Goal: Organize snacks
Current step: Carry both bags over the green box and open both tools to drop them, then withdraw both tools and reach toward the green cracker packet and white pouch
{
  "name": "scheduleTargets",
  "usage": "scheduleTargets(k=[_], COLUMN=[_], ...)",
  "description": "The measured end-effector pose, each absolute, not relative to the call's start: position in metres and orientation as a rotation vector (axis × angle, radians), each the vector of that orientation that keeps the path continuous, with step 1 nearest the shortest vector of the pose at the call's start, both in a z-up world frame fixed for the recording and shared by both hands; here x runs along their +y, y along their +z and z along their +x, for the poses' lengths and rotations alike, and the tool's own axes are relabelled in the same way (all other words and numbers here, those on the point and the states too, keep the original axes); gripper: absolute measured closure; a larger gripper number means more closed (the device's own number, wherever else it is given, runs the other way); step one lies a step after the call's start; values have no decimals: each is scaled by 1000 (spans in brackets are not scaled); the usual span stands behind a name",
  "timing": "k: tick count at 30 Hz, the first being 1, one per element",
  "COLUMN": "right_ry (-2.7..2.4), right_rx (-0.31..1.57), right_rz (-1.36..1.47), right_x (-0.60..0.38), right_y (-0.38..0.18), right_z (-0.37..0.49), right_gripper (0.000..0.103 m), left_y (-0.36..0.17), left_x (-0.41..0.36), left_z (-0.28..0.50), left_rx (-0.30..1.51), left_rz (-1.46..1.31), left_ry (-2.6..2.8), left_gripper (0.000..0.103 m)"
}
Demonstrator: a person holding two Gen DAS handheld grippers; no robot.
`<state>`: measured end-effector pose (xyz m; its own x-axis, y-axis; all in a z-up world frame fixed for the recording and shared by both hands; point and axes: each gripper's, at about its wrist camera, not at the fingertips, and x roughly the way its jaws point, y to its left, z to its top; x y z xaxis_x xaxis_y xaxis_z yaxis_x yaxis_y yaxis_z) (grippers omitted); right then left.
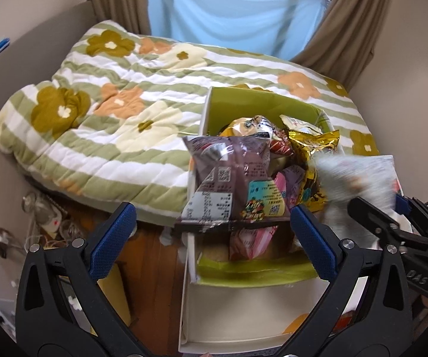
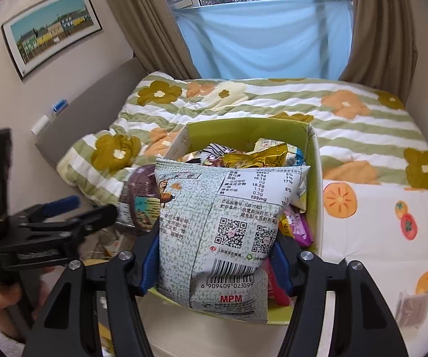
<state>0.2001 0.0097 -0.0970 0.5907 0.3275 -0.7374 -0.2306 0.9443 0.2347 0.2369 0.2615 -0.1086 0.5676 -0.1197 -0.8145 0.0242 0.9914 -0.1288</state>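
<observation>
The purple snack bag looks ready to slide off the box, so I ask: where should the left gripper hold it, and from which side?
Probably its lower half, just above the dark crimped seam, coming from the near side. The purple bag leans over the box wall with that end toward the open left gripper, whose jaws already straddle its width.

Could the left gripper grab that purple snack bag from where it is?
Probably yes. The left gripper is wide open, with the purple snack bag lying atop the pile in the green box, right between its jaws; nothing blocks it.
</observation>
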Motion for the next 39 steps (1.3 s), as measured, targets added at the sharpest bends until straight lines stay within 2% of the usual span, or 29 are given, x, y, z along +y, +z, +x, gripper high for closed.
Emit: scheduleTargets(k=[1, 2, 3, 4, 11, 24, 31, 39], right_ry=[317, 308, 309, 314, 320, 272, 177, 71], right_rx=[870, 852, 847, 847, 860, 811, 792, 812], right_rz=[107, 97, 91, 88, 96, 117, 152, 174], right_x=[12, 13, 14, 14, 8, -13, -62, -165], right_y=[-99, -102, -104, -106, -111, -83, -68, -71], right_z=[200, 199, 199, 199, 190, 170, 152, 125], right_gripper=[33, 15, 5, 0, 0, 0, 0, 0], left_y=[-109, -109, -110, -111, -120, -93, -81, -79], left_x=[263, 265, 266, 266, 272, 249, 199, 107], left_z=[234, 230, 228, 225, 210, 205, 204, 190], left_rx=[965, 965, 967, 969, 984, 921, 901, 894], left_rz=[-110, -113, -115, -118, -158, -121, -50, 35], left_ry=[-80, -75, -71, -68, -62, -134, -218, -313], left_gripper=[0, 0, 0, 0, 0, 0, 0, 0])
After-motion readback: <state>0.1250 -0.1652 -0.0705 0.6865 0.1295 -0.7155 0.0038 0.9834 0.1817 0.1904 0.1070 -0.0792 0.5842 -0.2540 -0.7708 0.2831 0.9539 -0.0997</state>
